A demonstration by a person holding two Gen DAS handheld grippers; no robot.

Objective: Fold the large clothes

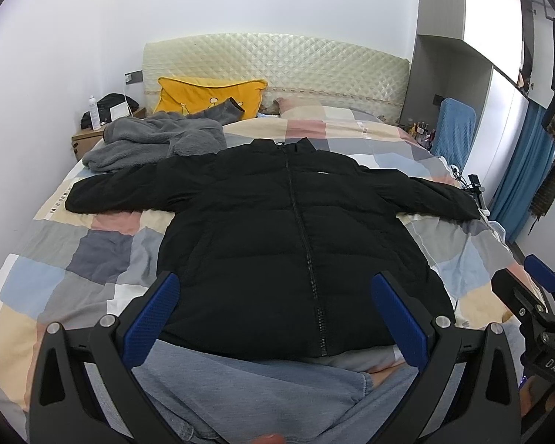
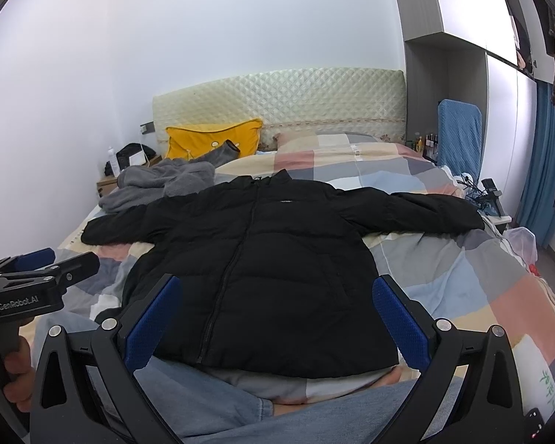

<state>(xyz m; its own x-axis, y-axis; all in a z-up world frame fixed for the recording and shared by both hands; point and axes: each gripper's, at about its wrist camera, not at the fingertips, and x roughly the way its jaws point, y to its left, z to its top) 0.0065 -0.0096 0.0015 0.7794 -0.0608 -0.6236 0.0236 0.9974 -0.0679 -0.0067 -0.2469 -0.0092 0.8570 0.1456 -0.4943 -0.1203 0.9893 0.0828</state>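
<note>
A black puffer jacket (image 1: 277, 229) (image 2: 277, 251) lies flat and zipped on the checked duvet (image 1: 92, 255) (image 2: 481, 277), sleeves spread to both sides, collar toward the headboard. My left gripper (image 1: 275, 318) hovers open above the jacket's hem, blue pads wide apart, nothing between them. My right gripper (image 2: 275, 318) also stands open over the hem, a little to the right; it shows at the right edge of the left wrist view (image 1: 536, 296). The left gripper appears at the left of the right wrist view (image 2: 37, 273), held by a hand.
A grey fleece garment (image 1: 155, 140) (image 2: 159, 185) lies bunched by the left sleeve. A yellow pillow (image 1: 207, 96) leans on the quilted headboard (image 1: 314, 66). A nightstand (image 1: 88, 137) stands left, a blue-covered chair (image 1: 455, 133) and cables right. A person's jeans-clad legs (image 1: 248, 388) fill the foreground.
</note>
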